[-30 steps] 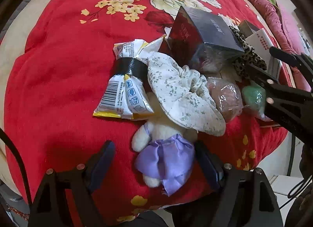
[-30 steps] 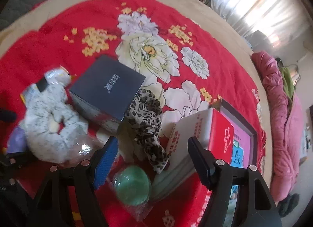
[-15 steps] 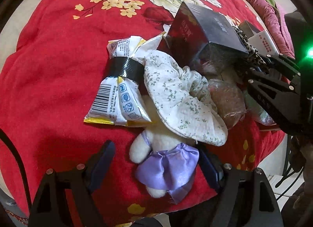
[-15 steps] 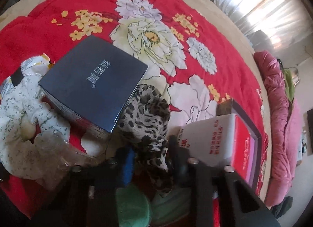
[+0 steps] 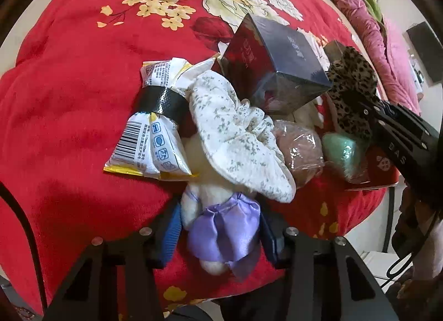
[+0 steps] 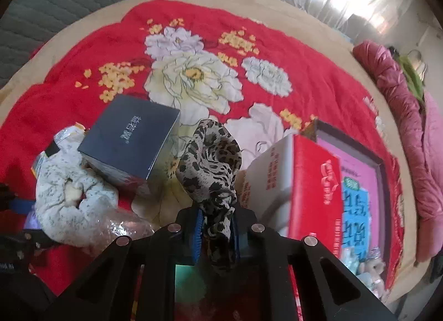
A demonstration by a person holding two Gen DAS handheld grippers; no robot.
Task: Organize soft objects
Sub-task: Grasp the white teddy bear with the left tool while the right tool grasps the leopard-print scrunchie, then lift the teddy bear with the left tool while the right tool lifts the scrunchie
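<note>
The right gripper (image 6: 215, 233) was clamped on the leopard-print scrunchie (image 6: 211, 166), low in the frame's centre between the dark box (image 6: 130, 138) and the red carton (image 6: 301, 182). It looked light and limp, best pinched through its bunched middle. The left gripper (image 5: 221, 224) squeezed the plush doll (image 5: 218, 227) at bottom centre on the red blanket (image 5: 69, 85), seemingly soft and compressible.

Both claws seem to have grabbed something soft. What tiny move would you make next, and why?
Probably lift the right gripper straight up: it is shut on the leopard-print fabric scrunchie, wedged between the dark blue box and the red-and-white carton.
</note>
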